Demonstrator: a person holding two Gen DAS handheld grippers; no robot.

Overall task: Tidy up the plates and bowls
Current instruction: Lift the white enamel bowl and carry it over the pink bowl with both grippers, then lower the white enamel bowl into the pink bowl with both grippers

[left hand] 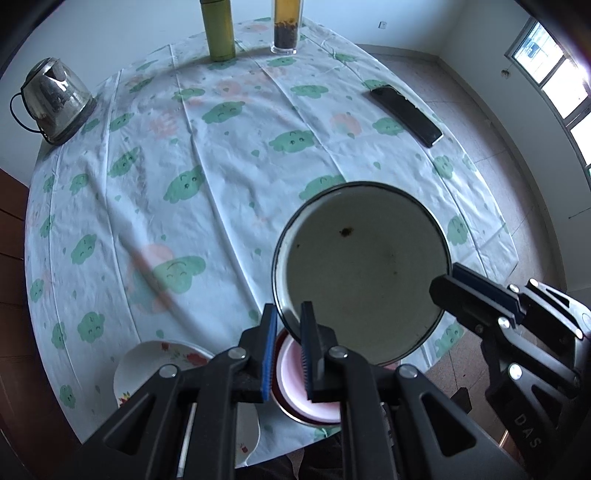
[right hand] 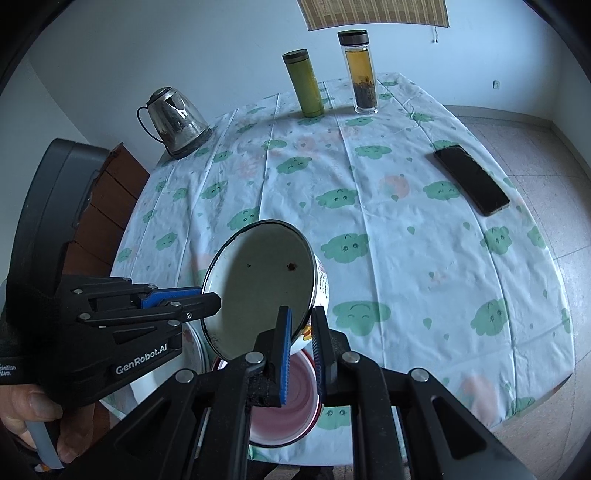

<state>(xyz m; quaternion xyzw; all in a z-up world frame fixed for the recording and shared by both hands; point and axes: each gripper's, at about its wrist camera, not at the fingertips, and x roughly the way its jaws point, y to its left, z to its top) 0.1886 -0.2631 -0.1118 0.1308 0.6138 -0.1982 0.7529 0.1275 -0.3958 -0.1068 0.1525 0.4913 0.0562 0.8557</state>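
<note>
A white enamel bowl [left hand: 365, 273] with a dark rim is held tilted above the table's near edge; it also shows in the right wrist view [right hand: 262, 280]. My left gripper [left hand: 290, 350] is shut on its left rim. My right gripper [right hand: 303, 350] is shut on its right rim and shows in the left wrist view [left hand: 476, 295]. My left gripper also shows in the right wrist view [right hand: 184, 299]. Under the bowl sits a pink bowl [left hand: 291, 384] with a dark red outside, also seen in the right wrist view [right hand: 288, 406]. A white flowered plate [left hand: 144, 369] lies left of it.
A kettle [left hand: 55, 99] stands at the far left of the clothed table [left hand: 221, 166]. A green flask [left hand: 218, 29] and a glass tea bottle [left hand: 286, 26] stand at the far edge. A black phone [left hand: 406, 114] lies at the right. A brown cabinet [right hand: 107, 206] stands left of the table.
</note>
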